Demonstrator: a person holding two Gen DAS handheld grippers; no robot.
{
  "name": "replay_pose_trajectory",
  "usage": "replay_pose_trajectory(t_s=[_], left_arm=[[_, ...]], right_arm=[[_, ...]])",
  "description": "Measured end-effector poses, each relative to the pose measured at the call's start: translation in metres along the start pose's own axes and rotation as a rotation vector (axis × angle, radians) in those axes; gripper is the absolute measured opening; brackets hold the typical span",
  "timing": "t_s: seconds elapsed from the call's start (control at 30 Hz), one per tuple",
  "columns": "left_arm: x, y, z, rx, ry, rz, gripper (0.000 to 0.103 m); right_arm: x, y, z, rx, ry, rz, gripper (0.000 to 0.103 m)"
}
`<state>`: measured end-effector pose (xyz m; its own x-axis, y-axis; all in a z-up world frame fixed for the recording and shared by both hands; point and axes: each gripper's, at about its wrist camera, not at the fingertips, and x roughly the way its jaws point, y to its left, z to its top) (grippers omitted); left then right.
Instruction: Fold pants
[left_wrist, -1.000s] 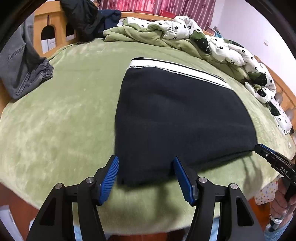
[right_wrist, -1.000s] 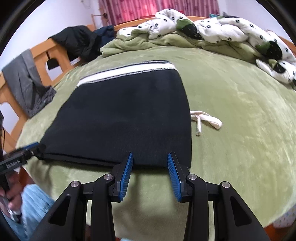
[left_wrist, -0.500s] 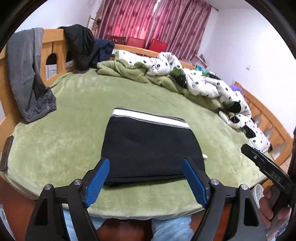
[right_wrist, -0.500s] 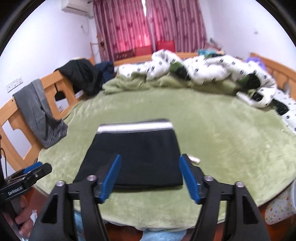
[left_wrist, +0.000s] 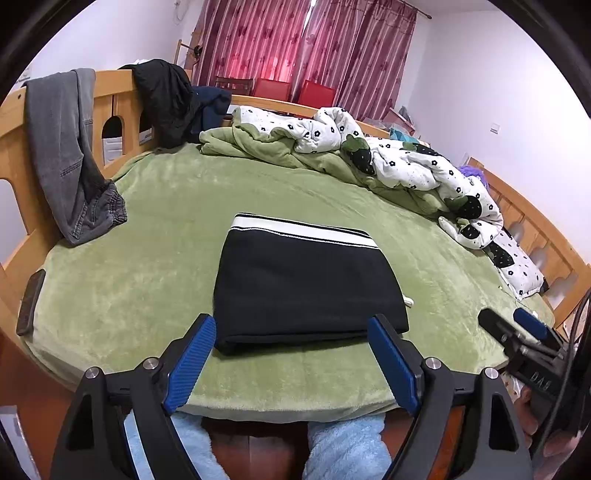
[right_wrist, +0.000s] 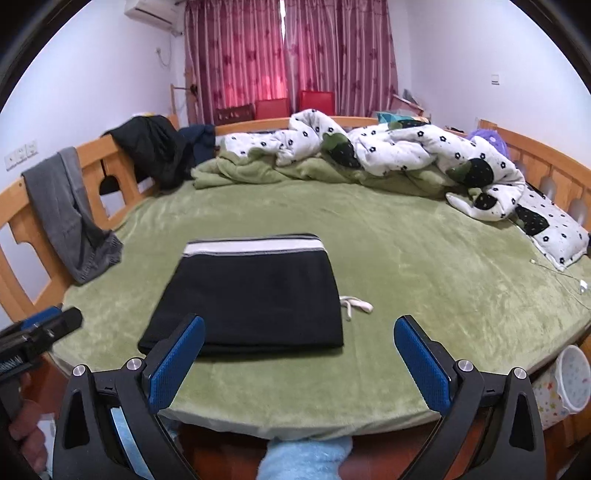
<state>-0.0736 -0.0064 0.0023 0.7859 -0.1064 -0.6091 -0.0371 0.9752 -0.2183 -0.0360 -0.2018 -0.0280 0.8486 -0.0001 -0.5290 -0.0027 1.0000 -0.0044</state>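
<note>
The black pants (left_wrist: 306, 288) lie folded into a flat rectangle on the green bed cover (left_wrist: 147, 258), their white-striped waistband on the far side. A white drawstring (right_wrist: 356, 304) pokes out at their right edge. My left gripper (left_wrist: 291, 323) hovers open above the bed's near edge, short of the pants, with nothing between its pads. My right gripper (right_wrist: 299, 321) hangs likewise in front of the pants (right_wrist: 255, 295), its jaws opening wide and empty. Each gripper shows at the side of the other's view: the right gripper (left_wrist: 506, 319) and the left gripper (right_wrist: 55, 319).
Grey jeans (left_wrist: 70, 158) and a black jacket (left_wrist: 166, 99) hang over the wooden bed rail on the left. A crumpled flowered quilt (left_wrist: 388, 155) runs along the far and right sides. A dark phone (left_wrist: 31, 301) lies at the bed's left edge. A patterned bin (right_wrist: 569, 384) stands at the right.
Both grippers have drawn back and up from the pants' near edge, and their jaws have spread wider. The pants stay folded on the bed.
</note>
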Motion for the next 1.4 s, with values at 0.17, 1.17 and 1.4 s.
replay_pose_trajectory(t_s=[0.17,1.17,1.4], left_arm=[[-0.001,-0.014,-0.006,0.051,-0.024,0.050,0.084],[0.004,-0.022,-0.007,0.074,-0.026,0.103,0.084],[0.004,-0.022,-0.006,0.076,-0.027,0.106,0.084]], right_arm=[[-0.006,0.002,-0.008,-0.020,0.008,-0.051,0.101],[-0.022,-0.016,-0.007,0.037,-0.024,-0.081,0.101],[-0.023,-0.018,-0.007,0.038,-0.024,-0.087,0.101]])
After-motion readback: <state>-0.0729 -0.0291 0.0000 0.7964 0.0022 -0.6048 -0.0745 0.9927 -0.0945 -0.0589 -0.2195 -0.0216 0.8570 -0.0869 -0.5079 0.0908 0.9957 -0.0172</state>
